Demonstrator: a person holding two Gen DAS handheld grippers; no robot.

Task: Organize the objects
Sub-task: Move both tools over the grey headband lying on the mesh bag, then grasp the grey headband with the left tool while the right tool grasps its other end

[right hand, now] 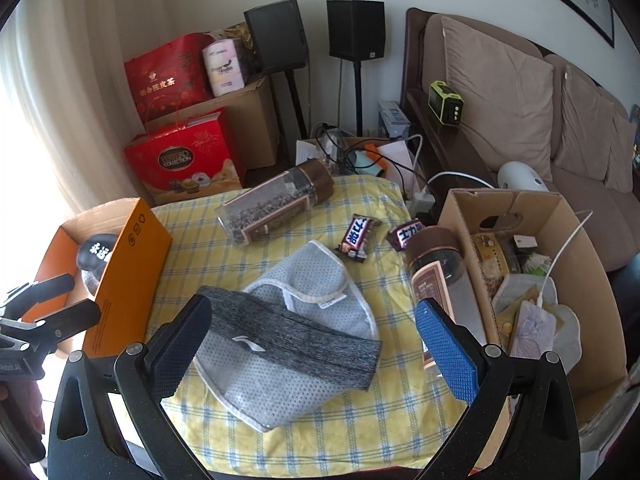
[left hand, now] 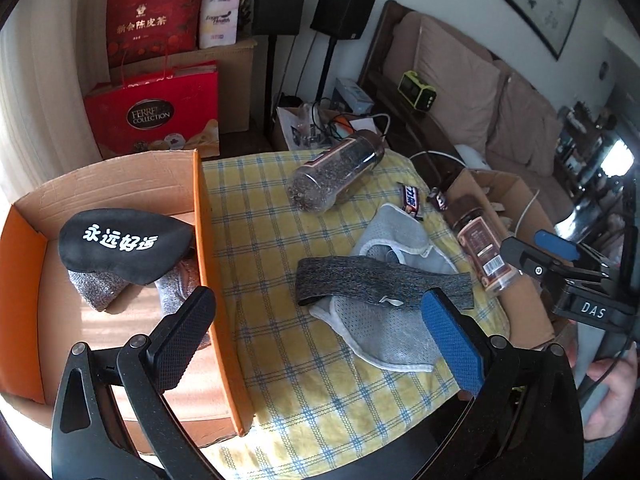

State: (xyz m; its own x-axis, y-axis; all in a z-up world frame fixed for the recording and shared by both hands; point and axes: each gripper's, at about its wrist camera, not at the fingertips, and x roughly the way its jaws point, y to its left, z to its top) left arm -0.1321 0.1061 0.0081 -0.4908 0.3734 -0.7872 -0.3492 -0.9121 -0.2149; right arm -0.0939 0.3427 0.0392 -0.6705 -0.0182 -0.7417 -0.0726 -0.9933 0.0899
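A dark grey headband (right hand: 296, 340) lies across a light grey mesh cloth (right hand: 304, 288) on the yellow checked tablecloth (right hand: 248, 232); both also show in the left wrist view, headband (left hand: 380, 280), cloth (left hand: 384, 340). My right gripper (right hand: 316, 348) is open and empty, hovering over the headband. My left gripper (left hand: 320, 344) is open and empty, straddling the wall of the orange box (left hand: 212, 264), which holds a black pad with white characters (left hand: 120, 244). A clear jar of seeds (right hand: 276, 208), two candy bars (right hand: 356, 236) and a brown-labelled bottle (right hand: 436, 280) lie further back.
An open cardboard box (right hand: 560, 240) with packets and a white cable stands at the right. Red gift bags (right hand: 184, 160), speakers on stands (right hand: 356, 28) and a brown sofa (right hand: 520, 112) are behind the table. The right gripper shows in the left wrist view (left hand: 560, 256).
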